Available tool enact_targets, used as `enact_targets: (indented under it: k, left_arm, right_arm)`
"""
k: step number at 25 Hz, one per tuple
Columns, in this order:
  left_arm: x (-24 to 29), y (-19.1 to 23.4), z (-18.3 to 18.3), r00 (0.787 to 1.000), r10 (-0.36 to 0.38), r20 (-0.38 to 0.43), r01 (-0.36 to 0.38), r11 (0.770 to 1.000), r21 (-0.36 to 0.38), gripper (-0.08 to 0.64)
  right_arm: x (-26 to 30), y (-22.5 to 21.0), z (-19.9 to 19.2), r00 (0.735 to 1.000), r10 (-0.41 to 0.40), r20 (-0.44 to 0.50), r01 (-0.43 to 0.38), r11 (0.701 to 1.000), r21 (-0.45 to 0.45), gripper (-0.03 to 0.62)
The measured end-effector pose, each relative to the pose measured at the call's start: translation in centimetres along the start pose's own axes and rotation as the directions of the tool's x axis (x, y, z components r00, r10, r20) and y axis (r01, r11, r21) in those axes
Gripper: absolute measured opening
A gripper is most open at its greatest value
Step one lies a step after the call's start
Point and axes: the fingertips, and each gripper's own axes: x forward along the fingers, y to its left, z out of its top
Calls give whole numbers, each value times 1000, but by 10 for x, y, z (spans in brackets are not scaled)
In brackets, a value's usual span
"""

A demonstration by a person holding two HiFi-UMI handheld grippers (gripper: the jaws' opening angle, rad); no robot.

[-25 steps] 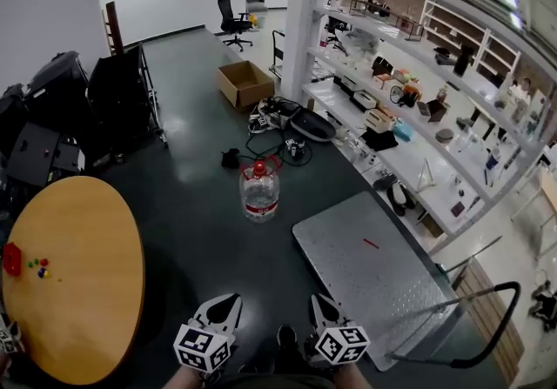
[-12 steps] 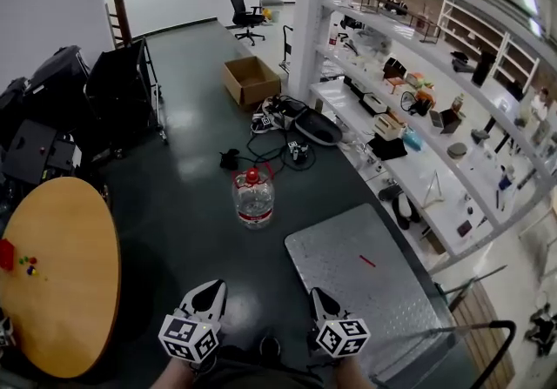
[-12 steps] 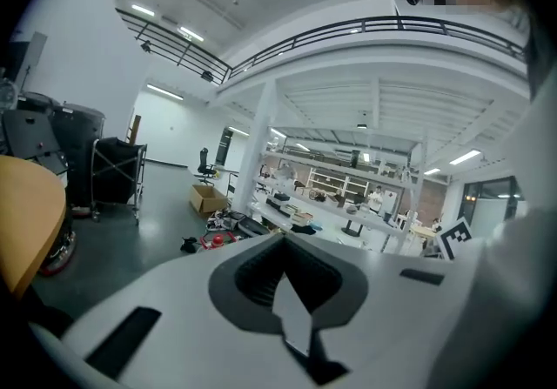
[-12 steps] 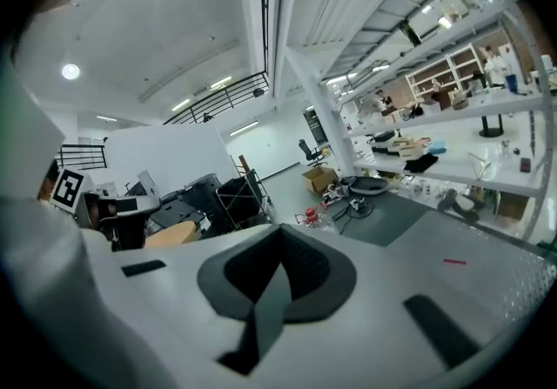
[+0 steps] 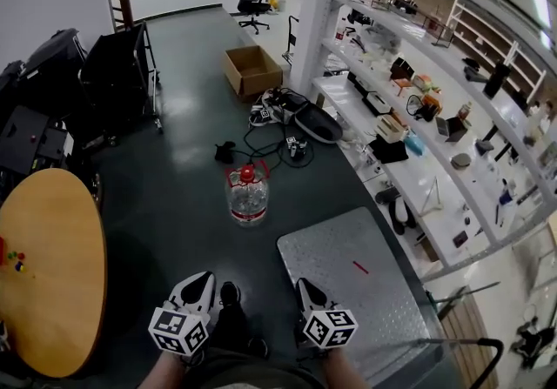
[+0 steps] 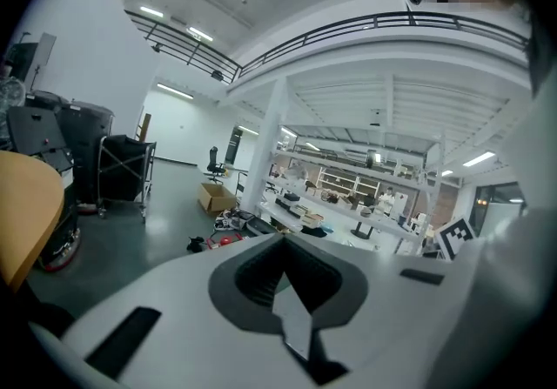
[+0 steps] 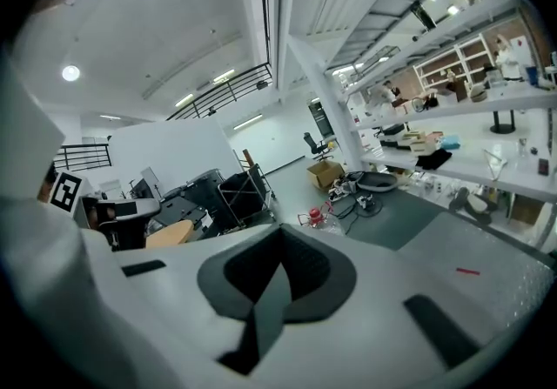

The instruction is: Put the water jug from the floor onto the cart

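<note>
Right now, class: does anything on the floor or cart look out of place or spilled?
Nothing spilled; the water jug stands upright. Cables sprawl on the floor behind it, and a small red item lies on the cart deck.

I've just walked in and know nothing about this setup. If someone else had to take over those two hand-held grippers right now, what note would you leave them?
Left gripper: fingers together, nothing held, low in front of the person.
Right gripper: the same, fingers together and empty.
Clear plastic water jug with a red cap: upright on the dark floor, ahead of both grippers, not touched.
Grey metal flatbed cart: on the floor to the right of the jug, with only a small red item on its deck.
Done: nothing yet.
Left: reach the jug, grasp it, lift it onto the cart.
</note>
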Motion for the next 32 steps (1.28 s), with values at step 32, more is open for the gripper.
enact_targets:
  k: [32]
  left_arm:
    - [228,221,85,991,-97,-90,96,995,-15,5]
  right_arm:
    - [314,-14,90,980,-196,-21,195,980,-39,-11]
